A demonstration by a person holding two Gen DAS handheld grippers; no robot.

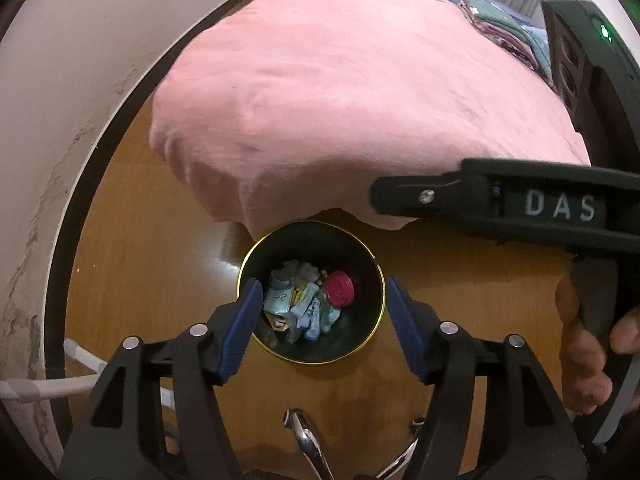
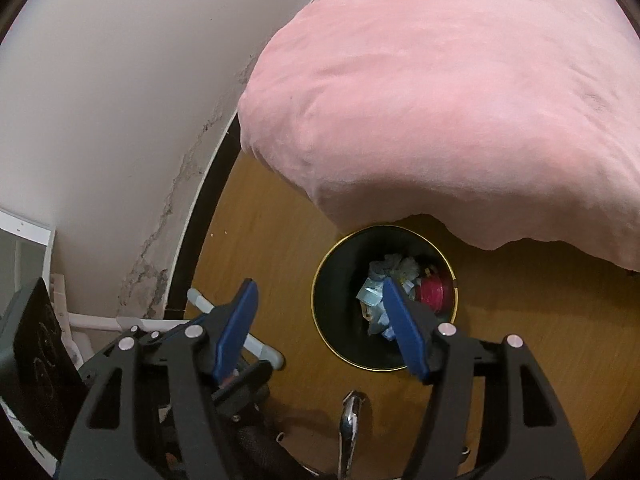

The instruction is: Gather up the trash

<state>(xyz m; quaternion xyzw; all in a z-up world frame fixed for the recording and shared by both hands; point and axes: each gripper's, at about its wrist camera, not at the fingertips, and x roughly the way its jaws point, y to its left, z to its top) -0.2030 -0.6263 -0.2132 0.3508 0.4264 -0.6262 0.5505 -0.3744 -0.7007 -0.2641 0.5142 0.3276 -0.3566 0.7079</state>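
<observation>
In left view only: right gripper (image 1: 500,204) beside bin (image 1: 376,280).

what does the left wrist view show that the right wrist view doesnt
Only the left wrist view: the right tongs' black body marked DAS, the hand gripping it, and folded fabrics beyond the bed.

Only the right wrist view: a dark panel at lower left and a white frame by the wall.

Both: the black gold-rimmed bin holding wrappers and a red lid, the pink blanket, the wood floor, and open blue-padded tongs with nothing between them.
</observation>
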